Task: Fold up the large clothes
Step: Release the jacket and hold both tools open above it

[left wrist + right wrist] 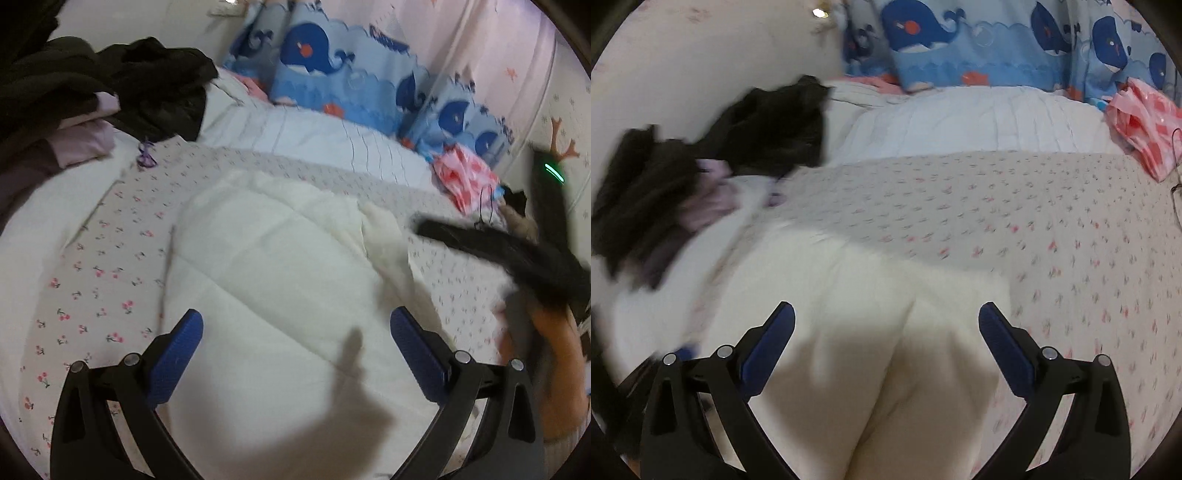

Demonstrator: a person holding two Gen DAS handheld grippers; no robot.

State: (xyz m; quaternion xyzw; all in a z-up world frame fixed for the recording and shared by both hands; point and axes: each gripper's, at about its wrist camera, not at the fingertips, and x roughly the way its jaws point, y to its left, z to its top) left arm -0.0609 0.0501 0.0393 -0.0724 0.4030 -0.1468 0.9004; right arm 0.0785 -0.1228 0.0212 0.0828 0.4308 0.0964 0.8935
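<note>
Bed (1015, 206) with cherry-print sheet across the middle, whale-print curtain (979, 40) at top, pale wall (701, 74) upper left

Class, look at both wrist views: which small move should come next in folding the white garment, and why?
Probably lower both grippers onto an edge of the white garment and close. The left gripper and right gripper are both open and empty above it, and it lies rumpled on the floral sheet, not visibly folded.
</note>
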